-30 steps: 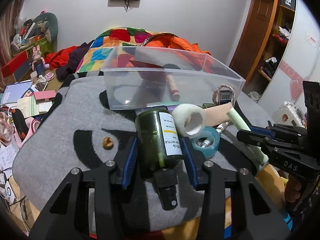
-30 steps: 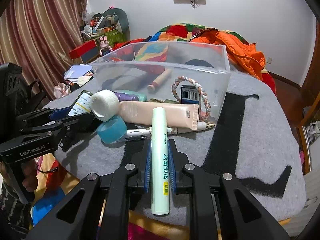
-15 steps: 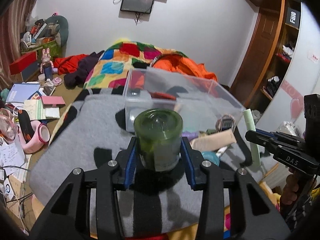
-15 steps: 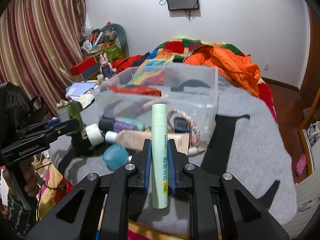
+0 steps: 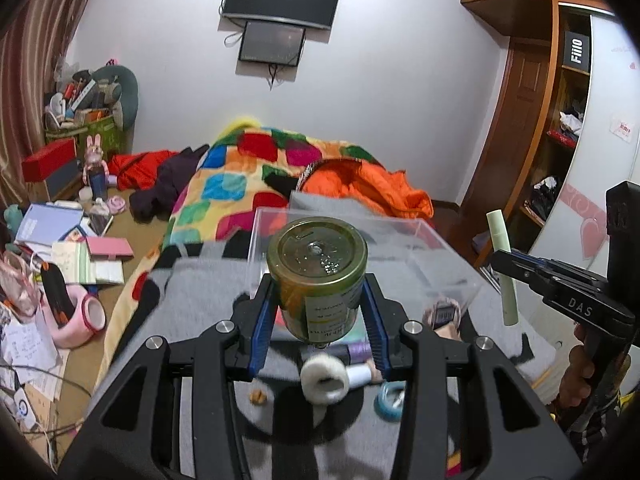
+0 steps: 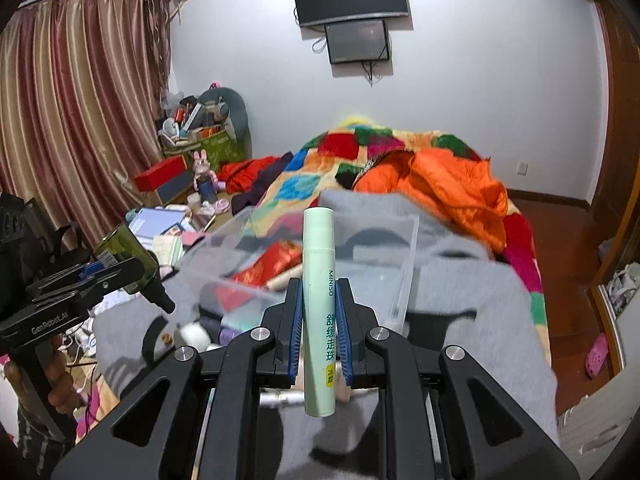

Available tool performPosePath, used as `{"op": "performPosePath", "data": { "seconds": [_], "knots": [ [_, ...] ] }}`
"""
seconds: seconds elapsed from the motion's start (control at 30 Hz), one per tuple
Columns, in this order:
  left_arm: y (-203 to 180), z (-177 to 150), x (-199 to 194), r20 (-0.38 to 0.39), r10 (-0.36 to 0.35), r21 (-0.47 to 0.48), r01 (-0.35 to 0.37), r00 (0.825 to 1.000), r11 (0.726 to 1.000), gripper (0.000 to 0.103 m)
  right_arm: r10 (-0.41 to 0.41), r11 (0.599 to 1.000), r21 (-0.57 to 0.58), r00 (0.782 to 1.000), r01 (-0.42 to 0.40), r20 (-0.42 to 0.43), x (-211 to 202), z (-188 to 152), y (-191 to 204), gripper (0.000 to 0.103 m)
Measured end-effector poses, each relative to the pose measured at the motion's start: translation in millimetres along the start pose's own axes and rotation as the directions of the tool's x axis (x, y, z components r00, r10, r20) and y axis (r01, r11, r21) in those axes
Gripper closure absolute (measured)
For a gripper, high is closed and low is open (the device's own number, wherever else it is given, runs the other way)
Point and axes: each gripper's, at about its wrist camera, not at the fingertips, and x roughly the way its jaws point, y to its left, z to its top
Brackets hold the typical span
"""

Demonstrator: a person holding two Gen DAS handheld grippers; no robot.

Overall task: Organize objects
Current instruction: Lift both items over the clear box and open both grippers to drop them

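Honestly, my left gripper [image 5: 318, 312] clamps the bottle [image 5: 318, 280], right gripper [image 6: 319, 328] clamps the tube [image 6: 318, 304] — either could slip short of the bin [image 6: 404, 264].

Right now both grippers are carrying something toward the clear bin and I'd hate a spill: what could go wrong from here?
1. The green bottle sits in the left gripper with its base tipped toward the camera and its cap hanging down; it could pivot or slide out.
2. The pale green tube is pinched low in the right gripper, so its long top could swing.
3. The clear bin already holds items; dropped things may bounce off its rim.
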Motion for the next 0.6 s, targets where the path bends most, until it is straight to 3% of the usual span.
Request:
{"op": "performPosePath", "data": {
  "seconds": [0.33,0.6],
  "knots": [
    [-3.8,31.9,21.0,0.037,0.017,0.038,-0.019,0.999,0.999,0.062,-0.037,0.999,-0.019,0.998,0.038,0.049,18.6,34.6,-1.2,0.089],
    [-2.7,41.4,56.9,0.007,0.058,0.066,-0.059,0.998,0.996,0.062,-0.094,0.994,-0.045,0.995,0.095,0.029,50.3,46.3,-0.3,0.089]
  ]
}}
